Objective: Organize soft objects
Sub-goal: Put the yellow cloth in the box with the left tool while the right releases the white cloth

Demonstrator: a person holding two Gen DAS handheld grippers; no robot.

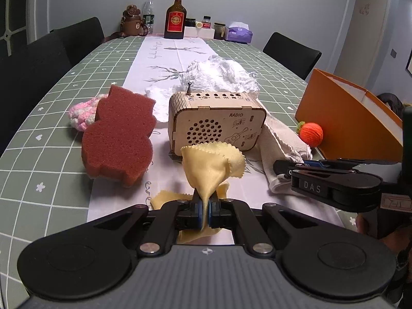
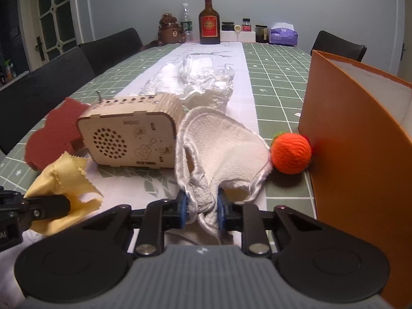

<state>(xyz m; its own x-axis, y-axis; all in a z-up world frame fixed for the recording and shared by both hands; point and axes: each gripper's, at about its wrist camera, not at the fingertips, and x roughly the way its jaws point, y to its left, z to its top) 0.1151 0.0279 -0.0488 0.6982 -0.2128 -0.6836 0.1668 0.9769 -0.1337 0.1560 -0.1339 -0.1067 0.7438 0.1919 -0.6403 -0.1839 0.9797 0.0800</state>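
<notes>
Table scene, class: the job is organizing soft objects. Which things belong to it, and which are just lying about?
Belong to the job:
yellow cloth, pinched in the left gripper
white towel, pinched in the right gripper
red sponge
orange yarn ball
pink knit piece
orange box, probably

Lying about:
wooden radio
brown bottle
tissue pack

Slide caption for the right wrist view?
Right claw shut on white towel, beside wooden radio and orange yarn ball.
</notes>
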